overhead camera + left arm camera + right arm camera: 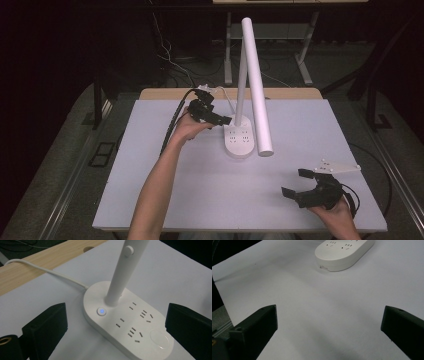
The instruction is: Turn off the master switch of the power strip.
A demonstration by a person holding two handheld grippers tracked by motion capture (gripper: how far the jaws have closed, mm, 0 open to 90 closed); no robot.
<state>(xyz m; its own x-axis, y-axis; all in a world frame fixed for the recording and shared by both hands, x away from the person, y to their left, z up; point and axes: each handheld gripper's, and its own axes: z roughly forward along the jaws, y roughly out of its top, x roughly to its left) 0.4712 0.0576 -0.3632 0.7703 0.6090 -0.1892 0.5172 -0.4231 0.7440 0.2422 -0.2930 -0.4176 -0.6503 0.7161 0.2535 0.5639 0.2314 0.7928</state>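
The lamp stands at the middle far part of the bench, its button glowing blue. The left tool is released, jaws on both sides of the base. The right tool is released, near right, well apart.

We look along our right tool, whose two black jaws rise from the bottom corners and stand wide apart with nothing between them. Below and ahead of them lies the pale grey table, bare across the middle. At the top, well apart from the jaws, sits a white oval lamp base that rests flat on the table, with socket slots on its upper face. At the far left the table's edge falls away to a dark floor with a metal rail.
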